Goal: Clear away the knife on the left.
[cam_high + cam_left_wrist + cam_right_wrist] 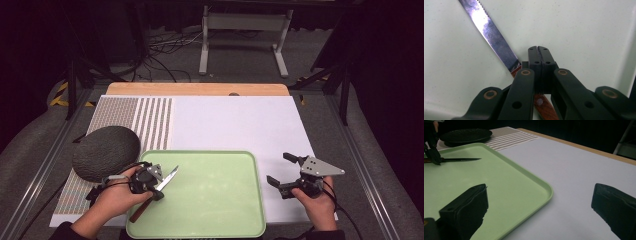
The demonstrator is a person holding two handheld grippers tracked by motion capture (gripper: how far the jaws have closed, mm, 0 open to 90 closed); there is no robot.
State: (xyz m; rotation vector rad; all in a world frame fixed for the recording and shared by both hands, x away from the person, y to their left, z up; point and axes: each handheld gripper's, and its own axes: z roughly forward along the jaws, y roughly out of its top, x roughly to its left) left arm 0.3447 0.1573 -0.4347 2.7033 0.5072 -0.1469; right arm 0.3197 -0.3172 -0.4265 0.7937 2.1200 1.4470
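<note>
A knife with a serrated steel blade (pixel 491 32) and a brown wooden handle (pixel 546 108) lies aslant on the left part of the light green tray (pixel 215 195). Its tip points to the far right. My left gripper (pixel 157 194) stands over the knife (pixel 167 180) where blade meets handle. Its jaws are shut pad to pad (pixel 539 48) and the knife passes under them. Whether they touch it I cannot tell. My right gripper (pixel 278 167) hovers open over the white mat, just right of the tray, with nothing between its fingers (pixel 540 192).
A dark green rounded thing with netted skin, like a melon (pixel 106 152), sits on the striped mat (pixel 152 120) left of the tray. The white mat (pixel 235 125) stretches behind the tray to the wooden table edge (pixel 200 89). A metal stand and cables are on the floor beyond.
</note>
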